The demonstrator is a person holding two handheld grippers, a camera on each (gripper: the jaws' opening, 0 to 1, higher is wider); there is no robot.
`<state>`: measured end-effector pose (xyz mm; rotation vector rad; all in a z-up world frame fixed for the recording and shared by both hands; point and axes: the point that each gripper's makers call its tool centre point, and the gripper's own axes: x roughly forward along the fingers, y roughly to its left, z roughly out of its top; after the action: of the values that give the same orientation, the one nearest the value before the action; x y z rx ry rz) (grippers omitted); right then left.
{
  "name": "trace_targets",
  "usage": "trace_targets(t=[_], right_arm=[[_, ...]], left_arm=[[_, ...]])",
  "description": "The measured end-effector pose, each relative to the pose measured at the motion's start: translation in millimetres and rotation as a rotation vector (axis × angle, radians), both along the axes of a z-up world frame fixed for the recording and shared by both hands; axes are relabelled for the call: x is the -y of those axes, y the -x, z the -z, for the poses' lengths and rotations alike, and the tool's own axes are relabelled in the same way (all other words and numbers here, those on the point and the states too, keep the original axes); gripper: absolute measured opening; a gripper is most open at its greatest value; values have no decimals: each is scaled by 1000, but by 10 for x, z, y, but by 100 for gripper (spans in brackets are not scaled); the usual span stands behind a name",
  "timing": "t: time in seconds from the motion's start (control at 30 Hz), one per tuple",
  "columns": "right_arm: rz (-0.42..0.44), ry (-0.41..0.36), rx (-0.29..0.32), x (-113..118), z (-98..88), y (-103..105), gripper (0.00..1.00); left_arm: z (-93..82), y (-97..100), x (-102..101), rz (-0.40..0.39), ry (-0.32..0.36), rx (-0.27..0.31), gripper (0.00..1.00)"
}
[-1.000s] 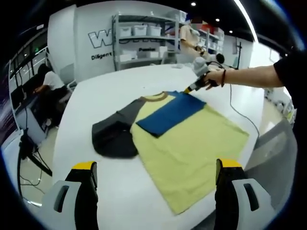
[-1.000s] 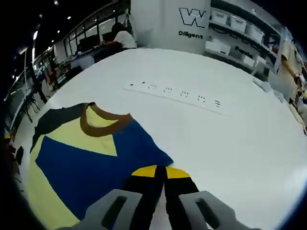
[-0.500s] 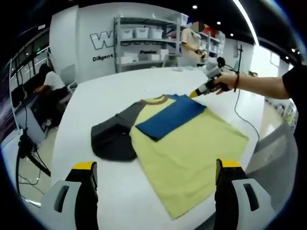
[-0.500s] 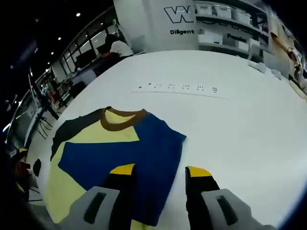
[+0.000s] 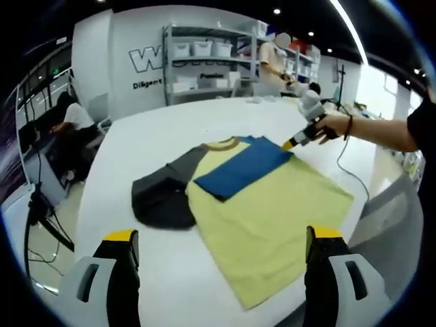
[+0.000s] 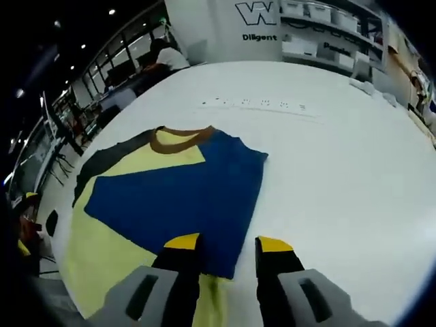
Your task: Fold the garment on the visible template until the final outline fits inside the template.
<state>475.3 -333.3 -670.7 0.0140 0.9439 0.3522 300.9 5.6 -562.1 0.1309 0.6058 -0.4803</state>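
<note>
**One sleeve folded in, the other still spread**

Left gripper view: the left gripper (image 5: 218, 272) hangs back above the near edge of the white table (image 5: 136, 136), its jaws spread wide with nothing between them — released and waiting, most likely so as to leave the cloth undisturbed. The garment (image 5: 272, 211), a yellow shirt with a brown collar (image 5: 219, 142), lies flat toward the table's right side, its hem close to the near edge. The blue sleeve (image 5: 242, 167) lies folded inward across the chest, which narrows the outline on that side. The dark grey sleeve (image 5: 160, 197) lies spread out past the shirt's body toward the table's left side, so it is probably the next part to fold in. A person's hand holds the right gripper (image 5: 294, 142) just past the blue sleeve's far corner, toward the right edge. No template outline can be made out on the table.

Right gripper view: the right gripper (image 6: 225, 244) hovers over the near edge of the blue sleeve (image 6: 184, 201), jaws apart and gripping nothing — released, with the sleeve lying flat on the yellow body. A row of small marks (image 6: 259, 105) sits well beyond the collar (image 6: 178, 138), toward the far edge.
</note>
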Motion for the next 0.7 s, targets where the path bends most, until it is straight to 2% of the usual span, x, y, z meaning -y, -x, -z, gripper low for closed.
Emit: trace_targets(t=[0.2,0.37,0.47,0.7], right_arm=[[-4,35,-4,48,52,113,15],[5,20,-9,38,78,146,11],[-9,15,-6,7,81,152,3],[-43,57,8,26,106,131,0]], left_arm=[[-7,4,-48,-12,-3,3,97],[-4,9,-73,-23,3,3,96],[5,23,-90,-26,3,1,96],[11,40,-140,-39,1,1,95]])
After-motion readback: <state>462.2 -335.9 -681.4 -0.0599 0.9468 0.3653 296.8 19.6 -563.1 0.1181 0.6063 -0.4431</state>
